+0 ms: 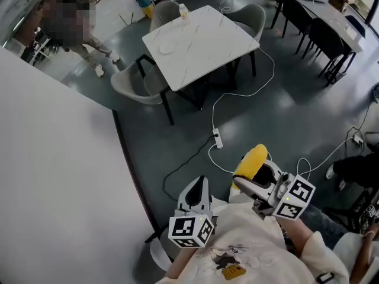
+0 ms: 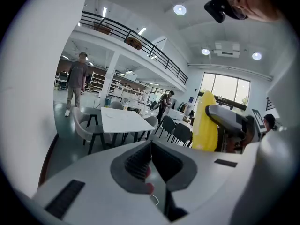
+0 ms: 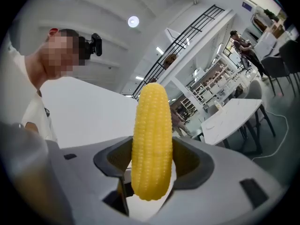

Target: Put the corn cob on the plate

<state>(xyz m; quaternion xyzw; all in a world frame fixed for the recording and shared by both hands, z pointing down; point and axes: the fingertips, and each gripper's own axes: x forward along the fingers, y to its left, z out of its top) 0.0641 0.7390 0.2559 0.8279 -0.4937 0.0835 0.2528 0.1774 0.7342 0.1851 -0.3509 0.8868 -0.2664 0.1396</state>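
Right gripper point(image 3: 152, 165) is pinching the corn cob point(image 3: 151, 135) around its lower half, with the rest poking out past the jaws, up in the air close to the person's chest. Left gripper point(image 2: 151, 159) sits just beside it, jaws pressed together on nothing. The plate point(image 1: 167, 46) is on the white table point(image 1: 207, 46), well apart from both, so no corn on it yet.

A white wall point(image 1: 53, 188) is running along the left, meeting a dark grey floor point(image 1: 296, 99). A white marbled counter point(image 1: 207, 46) is standing mid-room, grey chairs point(image 1: 136, 84) crowding around it. A power strip point(image 1: 218, 139) is lying on the floor. Round ceiling lights point(image 2: 179, 10) are glowing; a big window point(image 2: 225, 89) is letting in daylight beyond a railed balcony point(image 2: 140, 39).
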